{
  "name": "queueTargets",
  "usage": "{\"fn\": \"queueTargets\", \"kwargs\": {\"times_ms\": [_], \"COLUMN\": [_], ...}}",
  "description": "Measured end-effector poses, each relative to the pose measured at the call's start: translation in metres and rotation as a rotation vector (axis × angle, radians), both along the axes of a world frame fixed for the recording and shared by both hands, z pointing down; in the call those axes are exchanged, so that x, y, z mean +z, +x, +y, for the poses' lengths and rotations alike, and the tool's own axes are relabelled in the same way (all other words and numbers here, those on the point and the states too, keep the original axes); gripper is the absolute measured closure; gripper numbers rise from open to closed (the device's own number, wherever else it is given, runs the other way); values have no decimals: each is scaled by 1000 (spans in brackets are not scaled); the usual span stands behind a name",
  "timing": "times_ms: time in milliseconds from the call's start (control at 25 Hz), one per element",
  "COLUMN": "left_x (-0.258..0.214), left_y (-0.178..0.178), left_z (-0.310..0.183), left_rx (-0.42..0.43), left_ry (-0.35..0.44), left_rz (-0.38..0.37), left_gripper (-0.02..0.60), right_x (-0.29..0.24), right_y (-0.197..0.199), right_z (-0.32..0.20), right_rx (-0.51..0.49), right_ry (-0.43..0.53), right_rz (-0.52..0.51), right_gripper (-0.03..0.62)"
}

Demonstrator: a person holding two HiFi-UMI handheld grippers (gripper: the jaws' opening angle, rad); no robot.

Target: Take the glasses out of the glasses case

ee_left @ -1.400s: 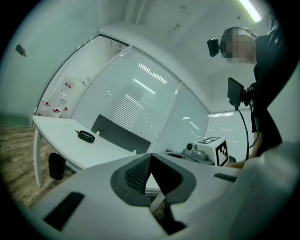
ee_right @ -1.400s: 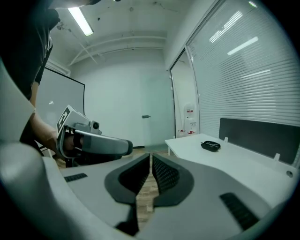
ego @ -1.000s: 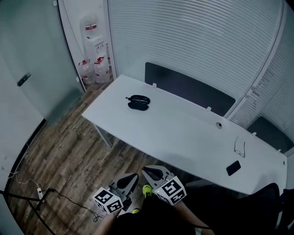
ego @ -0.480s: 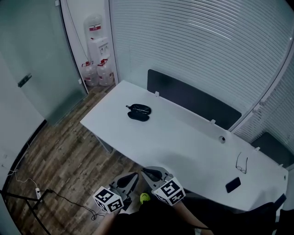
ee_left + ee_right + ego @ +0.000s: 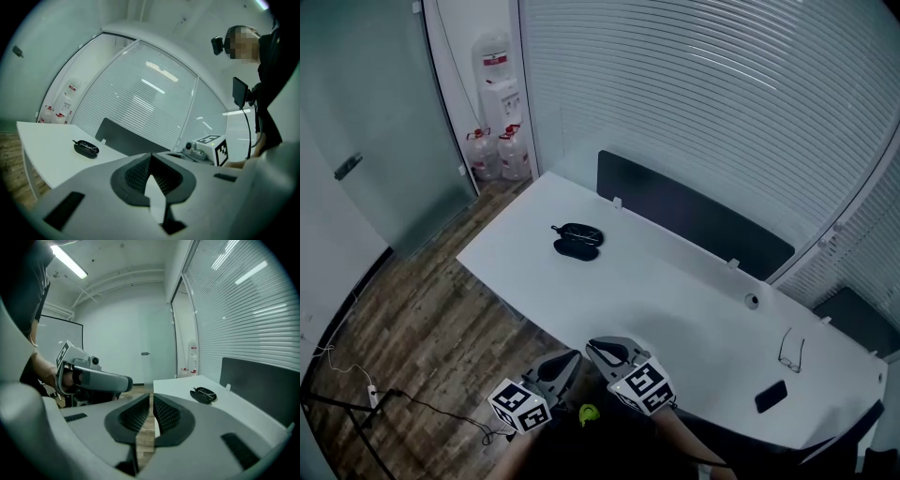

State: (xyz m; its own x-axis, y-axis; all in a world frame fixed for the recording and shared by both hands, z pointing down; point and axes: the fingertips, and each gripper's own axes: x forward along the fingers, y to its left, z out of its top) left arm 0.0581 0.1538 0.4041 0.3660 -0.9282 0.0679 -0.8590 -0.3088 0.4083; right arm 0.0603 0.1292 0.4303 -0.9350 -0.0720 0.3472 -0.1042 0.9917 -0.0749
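Note:
A black glasses case (image 5: pixel 577 241) lies open on the far left part of the white table (image 5: pixel 675 300), with glasses inside it. The left gripper view shows the case (image 5: pixel 86 148) far off at the left, and in the right gripper view the case (image 5: pixel 203 394) is at the right. My left gripper (image 5: pixel 573 358) and right gripper (image 5: pixel 593 345) hang side by side near my body, short of the table's near edge and well away from the case. Both are shut with nothing in them.
A second pair of glasses (image 5: pixel 789 350) and a dark phone (image 5: pixel 769 396) lie at the table's right end. A dark screen panel (image 5: pixel 694 213) runs along the far edge. Water dispenser and bottles (image 5: pixel 500 122) stand in the back corner. A cable (image 5: pixel 422 403) crosses the wooden floor.
The head view has shifted a little, so the table sits slightly differently in frame. Both grippers stay low, close together and shut.

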Motion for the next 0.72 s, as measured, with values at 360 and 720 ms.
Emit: {"fn": "queueTargets", "kwargs": {"times_ms": [360,720], "left_x": [-2,-1], "left_y": [-19,-52], "left_z": [-26,-69], "left_rx": [1,68], "left_ry": [0,2], "left_rz": [9,2], "left_gripper": [569,569], "right_x": [4,-1], "right_y": [-17,-54], "right_z": [-29,-75], "right_rx": [13,66], "right_ry": [16,29], "right_rz": [30,40], "right_gripper": [574,574]}}
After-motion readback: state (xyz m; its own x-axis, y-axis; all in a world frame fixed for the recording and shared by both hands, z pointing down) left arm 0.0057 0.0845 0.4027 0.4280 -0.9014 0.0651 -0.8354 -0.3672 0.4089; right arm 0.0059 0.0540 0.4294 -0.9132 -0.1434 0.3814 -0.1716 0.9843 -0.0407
